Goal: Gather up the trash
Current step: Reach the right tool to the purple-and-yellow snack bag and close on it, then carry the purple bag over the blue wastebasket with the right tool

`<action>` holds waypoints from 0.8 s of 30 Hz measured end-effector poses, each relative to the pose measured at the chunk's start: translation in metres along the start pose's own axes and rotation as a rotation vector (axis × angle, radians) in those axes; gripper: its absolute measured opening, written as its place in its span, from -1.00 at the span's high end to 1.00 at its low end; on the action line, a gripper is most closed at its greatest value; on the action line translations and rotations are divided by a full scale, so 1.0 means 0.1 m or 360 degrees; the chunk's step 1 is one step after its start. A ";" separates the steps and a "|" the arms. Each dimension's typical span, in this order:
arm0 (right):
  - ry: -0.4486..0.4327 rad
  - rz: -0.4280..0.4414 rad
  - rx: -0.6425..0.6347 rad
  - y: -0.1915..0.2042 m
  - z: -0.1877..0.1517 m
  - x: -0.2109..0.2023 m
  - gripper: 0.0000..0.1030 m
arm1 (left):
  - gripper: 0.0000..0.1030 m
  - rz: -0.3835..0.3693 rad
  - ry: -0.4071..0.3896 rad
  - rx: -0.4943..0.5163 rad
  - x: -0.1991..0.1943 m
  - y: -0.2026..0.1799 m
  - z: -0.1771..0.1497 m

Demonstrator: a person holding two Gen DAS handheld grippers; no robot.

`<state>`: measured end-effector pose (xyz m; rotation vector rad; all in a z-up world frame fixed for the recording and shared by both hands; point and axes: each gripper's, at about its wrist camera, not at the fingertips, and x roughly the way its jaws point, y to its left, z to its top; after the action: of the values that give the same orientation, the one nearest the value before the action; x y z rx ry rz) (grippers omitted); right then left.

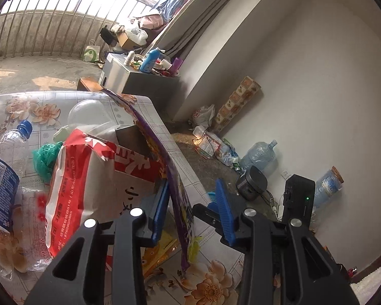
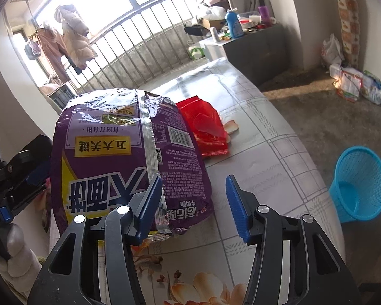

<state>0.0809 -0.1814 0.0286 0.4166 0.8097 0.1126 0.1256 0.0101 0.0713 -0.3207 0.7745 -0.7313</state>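
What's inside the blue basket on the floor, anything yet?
In the right wrist view the blue basket stands on the floor beside the table. The part of its inside that shows, the far wall and some bottom, looks empty. Its near wall covers the rest.

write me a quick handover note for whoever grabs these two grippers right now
Left gripper: open, the purple noodle bag stands on edge between its pads, not yet pinched.
Right gripper: open, the bag's lower corner sits between its pads, no grip.
Things: the blue basket stands on the floor beside the table; no trash shows inside it.
Done: nothing binned yet.
Left: grip and bin the purple bag, then the red wrapper, red-and-white bag, plastic bottle and green bag.
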 end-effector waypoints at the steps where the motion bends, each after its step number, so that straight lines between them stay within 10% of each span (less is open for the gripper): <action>1: -0.0009 -0.0001 0.0011 -0.03 0.00 -0.03 0.05 | 0.59 0.0014 0.0023 -0.0005 0.06 -0.02 0.00; 4: -0.0054 -0.0016 0.0031 -0.11 0.00 -0.16 0.06 | 0.93 0.0019 0.0026 0.0003 0.11 -0.06 0.00; 12: -0.0224 -0.0007 0.0065 -0.36 0.23 -0.49 0.05 | 0.98 -0.0007 -0.0174 0.0187 -0.32 -0.35 0.14; 24: 0.0127 0.0294 0.0126 -0.49 0.61 0.59 0.02 | 0.98 0.0379 -0.0197 0.0271 -0.12 -0.25 0.36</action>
<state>0.1622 -0.2303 0.0065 0.5645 0.8552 0.2713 0.1339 0.0010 0.1147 -0.1157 0.6158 -0.5430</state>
